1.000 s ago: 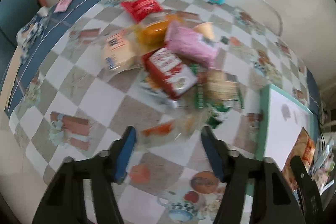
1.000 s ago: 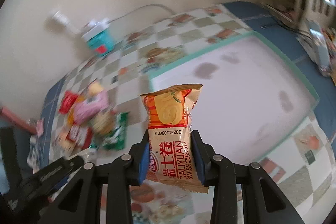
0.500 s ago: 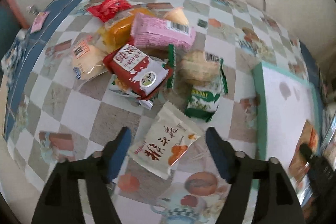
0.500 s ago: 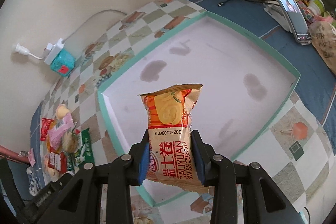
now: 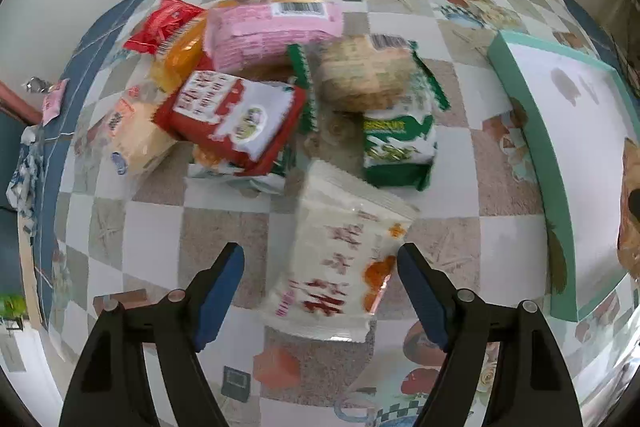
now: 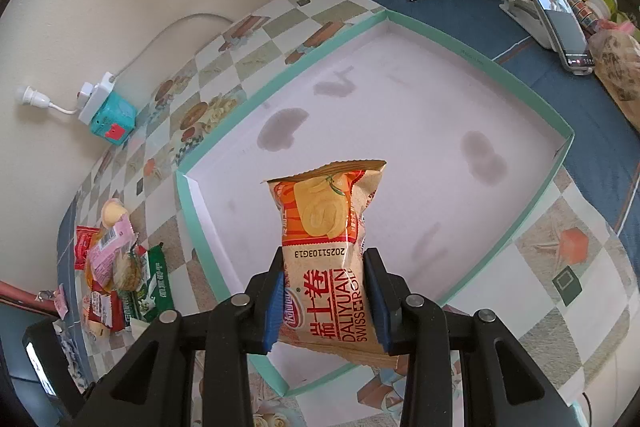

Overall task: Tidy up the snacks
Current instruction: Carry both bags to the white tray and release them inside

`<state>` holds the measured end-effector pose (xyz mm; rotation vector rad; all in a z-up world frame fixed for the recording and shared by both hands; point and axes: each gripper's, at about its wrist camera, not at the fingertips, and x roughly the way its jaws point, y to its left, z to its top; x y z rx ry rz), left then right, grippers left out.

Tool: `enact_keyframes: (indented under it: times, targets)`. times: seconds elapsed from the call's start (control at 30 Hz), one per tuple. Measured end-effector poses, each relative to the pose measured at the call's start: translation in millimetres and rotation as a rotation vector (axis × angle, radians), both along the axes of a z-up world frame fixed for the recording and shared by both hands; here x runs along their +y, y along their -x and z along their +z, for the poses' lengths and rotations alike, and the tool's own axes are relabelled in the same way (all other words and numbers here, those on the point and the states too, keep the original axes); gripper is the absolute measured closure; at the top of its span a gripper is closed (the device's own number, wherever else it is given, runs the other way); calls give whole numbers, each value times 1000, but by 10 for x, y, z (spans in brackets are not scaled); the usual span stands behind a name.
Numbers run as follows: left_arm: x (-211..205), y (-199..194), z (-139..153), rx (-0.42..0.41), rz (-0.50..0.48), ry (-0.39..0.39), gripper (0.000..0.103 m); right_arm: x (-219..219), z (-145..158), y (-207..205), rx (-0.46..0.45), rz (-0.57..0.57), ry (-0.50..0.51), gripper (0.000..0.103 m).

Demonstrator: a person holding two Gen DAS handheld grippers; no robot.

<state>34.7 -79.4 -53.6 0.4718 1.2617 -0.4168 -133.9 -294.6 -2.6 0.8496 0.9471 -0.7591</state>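
Your right gripper (image 6: 326, 301) has its jaws closed tight on an orange swiss roll packet (image 6: 326, 255), held upright above the near part of the teal-rimmed box (image 6: 560, 163), whose floor holds no snacks. You seem to be mid-delivery: lower it in and release. Your left gripper (image 5: 320, 291) is spread wide and holds nothing, straddling a white snack bag (image 5: 340, 259) lying just in front of the snack pile (image 5: 256, 79). Closing on it looks like the next pick.
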Motion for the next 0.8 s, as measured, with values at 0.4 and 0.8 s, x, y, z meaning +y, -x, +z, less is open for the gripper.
enact_keyframes:
  times: [0.4,0.8]
  targets:
    - [56,39,145,-22,37,-2,50,-13,-12,-11,-7,-3,-8,64]
    - [-801,318,811,-148,-121,180,50,-445,-48,79,18,-99,9,64]
